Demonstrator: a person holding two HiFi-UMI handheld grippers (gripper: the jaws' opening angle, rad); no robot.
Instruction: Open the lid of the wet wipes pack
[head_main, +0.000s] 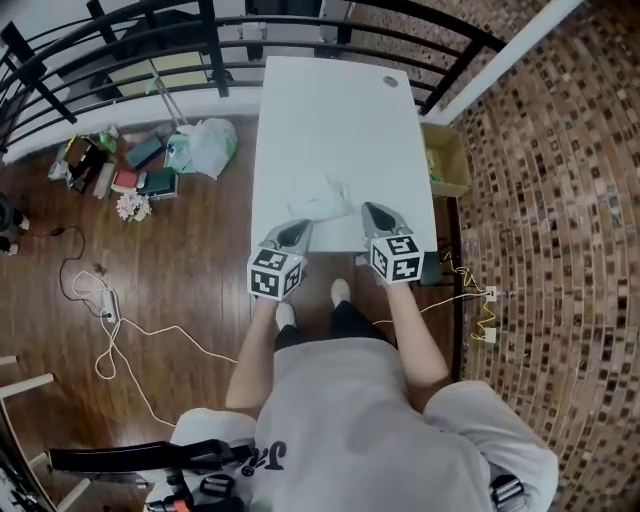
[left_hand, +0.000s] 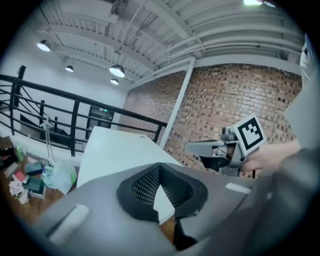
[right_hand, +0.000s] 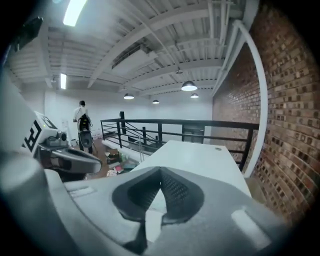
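Observation:
The wet wipes pack (head_main: 322, 197) is a white, crumpled-looking packet lying on the white table (head_main: 340, 110) near its front edge; I cannot make out its lid. My left gripper (head_main: 298, 229) hovers just left of and in front of the pack, and my right gripper (head_main: 371, 211) just right of it. Both are off the table, apart from the pack, and shut with nothing between the jaws. In the left gripper view the closed jaw tips (left_hand: 160, 165) point over the table, with the right gripper (left_hand: 212, 148) beside them. The right gripper view (right_hand: 160, 171) looks the same; the pack is hidden there.
A black railing (head_main: 150, 40) runs behind the table. Bags, books and flowers (head_main: 150, 165) lie on the wooden floor at the left, with a power strip and cables (head_main: 108, 310). A cardboard box (head_main: 447, 160) stands against the brick wall (head_main: 560, 200) on the right. A person (right_hand: 81, 125) stands far off.

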